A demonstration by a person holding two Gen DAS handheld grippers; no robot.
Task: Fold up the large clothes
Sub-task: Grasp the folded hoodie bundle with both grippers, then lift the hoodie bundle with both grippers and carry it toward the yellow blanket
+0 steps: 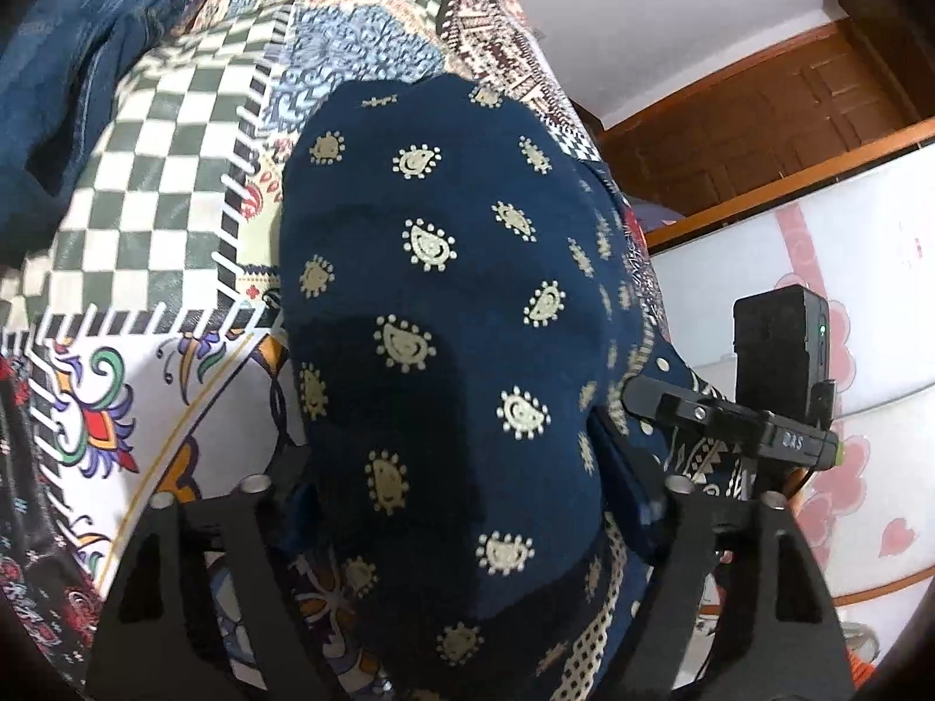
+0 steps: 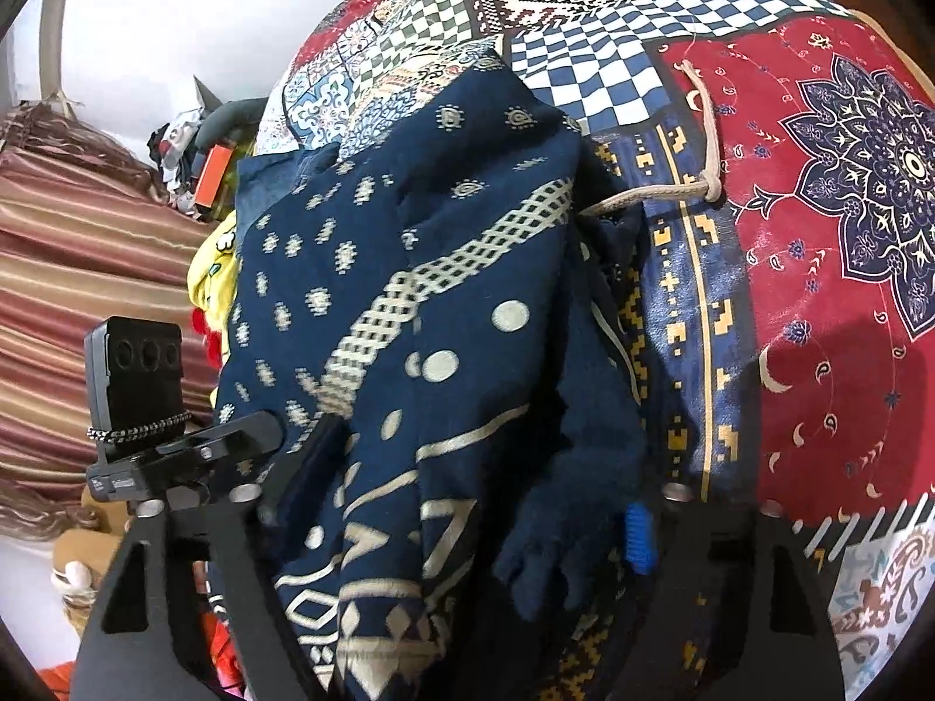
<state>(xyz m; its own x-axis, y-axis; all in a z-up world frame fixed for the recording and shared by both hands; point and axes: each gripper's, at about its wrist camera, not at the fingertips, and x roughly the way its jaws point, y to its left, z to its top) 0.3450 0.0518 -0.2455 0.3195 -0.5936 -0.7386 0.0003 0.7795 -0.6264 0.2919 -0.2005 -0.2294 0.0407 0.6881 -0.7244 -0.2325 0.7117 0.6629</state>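
Left wrist view shows the blue cloth (image 1: 444, 315) bunched between my left gripper (image 1: 461, 502) fingers, stretching away across the quilt (image 1: 146, 187). My right gripper (image 2: 467, 502) has cloth too. Whether either one pinches it, I cannot tell.

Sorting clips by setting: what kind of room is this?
Probably a home bedroom: a patchwork bedspread covers a bed, a wooden door stands behind it, and household clutter is piled alongside.
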